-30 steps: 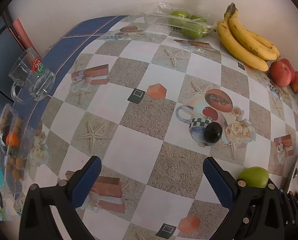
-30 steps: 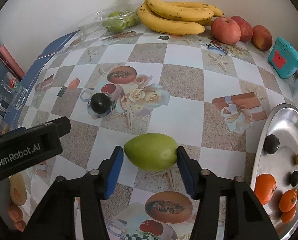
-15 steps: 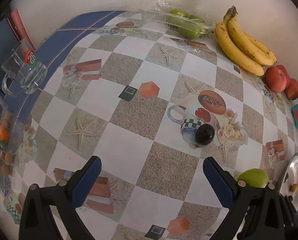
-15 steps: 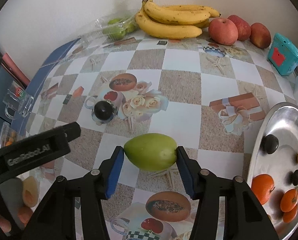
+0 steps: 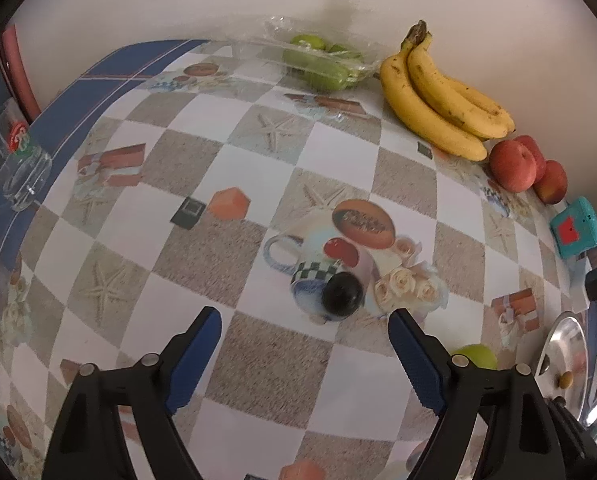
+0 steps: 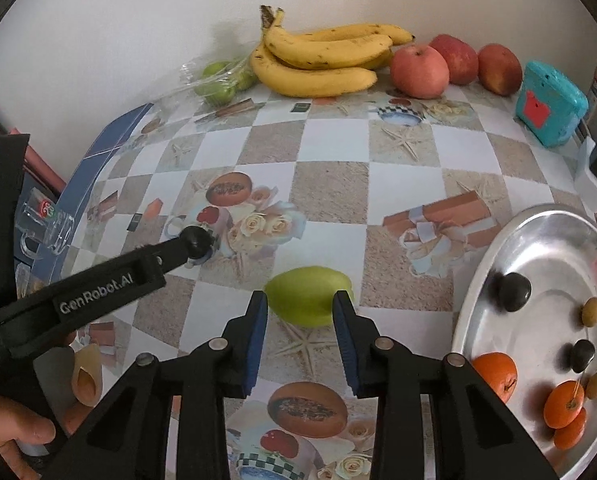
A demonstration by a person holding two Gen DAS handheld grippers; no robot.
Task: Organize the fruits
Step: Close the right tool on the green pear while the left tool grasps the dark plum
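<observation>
A green fruit (image 6: 308, 294) lies on the patterned tablecloth just past my right gripper (image 6: 301, 300). Its jaws are closing; the blue pad tips overlap the fruit's near edges, and I see no firm press. A dark plum (image 5: 341, 294) rests on the printed teapot, a little beyond my left gripper (image 5: 304, 314), whose jaws are closing with nothing between them. In the right wrist view the left tool's black arm (image 6: 110, 280) reaches toward that plum (image 6: 198, 240). The green fruit (image 5: 474, 356) peeks out behind the left gripper's right finger.
A silver tray (image 6: 470, 300) at the right holds oranges, dark plums and small brown fruits. Bananas (image 6: 322, 60), red apples (image 6: 418, 72), bagged green fruits (image 6: 218, 84) and a teal box (image 6: 550, 104) line the wall. A glass mug (image 5: 14, 168) stands at the left edge.
The right jaws have narrowed and drawn back, so the green fruit sits beyond their tips instead of between the pads. The left jaws have narrowed and tilted closer to the dark plum.
</observation>
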